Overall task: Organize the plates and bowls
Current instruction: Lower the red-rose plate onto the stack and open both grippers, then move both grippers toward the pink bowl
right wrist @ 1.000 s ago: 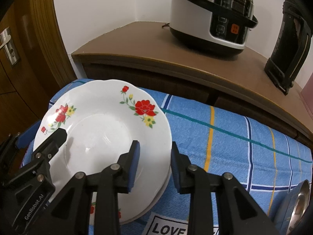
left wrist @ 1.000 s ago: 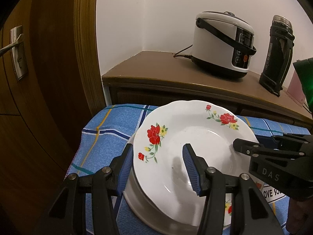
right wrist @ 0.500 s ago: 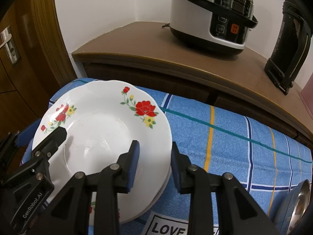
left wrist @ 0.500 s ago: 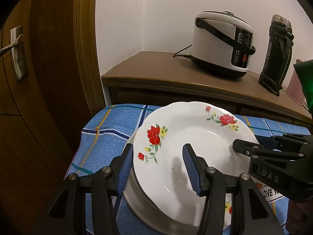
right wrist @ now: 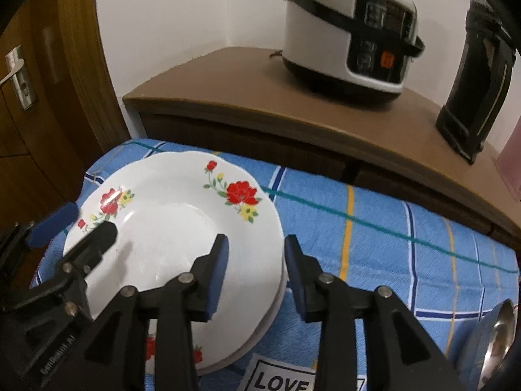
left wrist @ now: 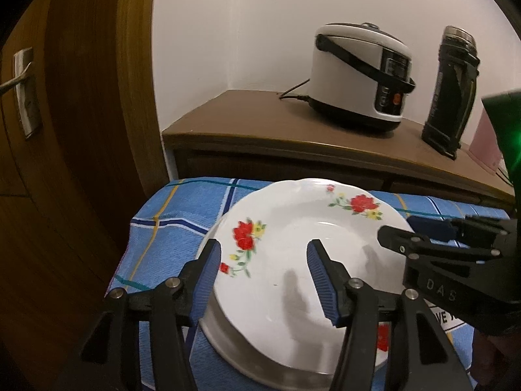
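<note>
You're facing a white wall [left wrist: 244,26] corner w/ a brown wood cabinet [right wrist: 260,107] sitting in it. A wood door [left wrist: 65,130] w/ metal handle [right wrist: 14,73] is standing at left. Blue checked cloth [right wrist: 390,244] is covering the surface; indoor light is glaring softly.

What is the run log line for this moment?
left gripper: opening, astride plate rim | right gripper: opening, astride plate rim | plate: on stack

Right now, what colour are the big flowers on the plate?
Red flowers on the plate, clearest in the right wrist view.
</note>
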Demonstrator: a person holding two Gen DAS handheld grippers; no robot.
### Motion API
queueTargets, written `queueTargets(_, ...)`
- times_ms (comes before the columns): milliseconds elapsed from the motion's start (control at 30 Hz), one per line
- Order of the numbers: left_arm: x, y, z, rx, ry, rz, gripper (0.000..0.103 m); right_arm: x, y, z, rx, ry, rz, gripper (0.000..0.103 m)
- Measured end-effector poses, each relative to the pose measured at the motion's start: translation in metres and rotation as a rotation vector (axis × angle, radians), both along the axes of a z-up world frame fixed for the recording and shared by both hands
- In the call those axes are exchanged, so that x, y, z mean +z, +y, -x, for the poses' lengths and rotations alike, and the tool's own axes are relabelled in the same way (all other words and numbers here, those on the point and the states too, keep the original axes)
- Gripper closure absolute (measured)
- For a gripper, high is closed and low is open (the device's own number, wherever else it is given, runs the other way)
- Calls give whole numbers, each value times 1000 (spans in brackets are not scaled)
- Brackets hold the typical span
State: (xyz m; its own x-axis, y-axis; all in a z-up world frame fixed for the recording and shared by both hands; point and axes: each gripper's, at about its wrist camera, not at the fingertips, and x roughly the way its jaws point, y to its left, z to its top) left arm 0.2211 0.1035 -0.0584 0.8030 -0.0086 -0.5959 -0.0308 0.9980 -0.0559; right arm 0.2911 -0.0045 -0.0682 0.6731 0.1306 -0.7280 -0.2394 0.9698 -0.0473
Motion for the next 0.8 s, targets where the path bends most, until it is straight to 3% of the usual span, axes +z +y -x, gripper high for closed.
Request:
queueTargets(67, 0, 0, 1, -3, -5, 0, 45, 2, -2, 3, -7, -14, -5, 47)
queueTargets(133, 2, 2, 2, -7, -17, 15, 45, 7, -8, 7, -31, -30, -13, 42)
queueTargets(533, 8, 3, 9, -2, -78, 11, 42, 37, -28, 79, 36, -75, -53, 42)
queueTargets(800, 10, 2, 16, 41, -109, -15, 42, 48, -92, 147, 29, -121, -83, 46)
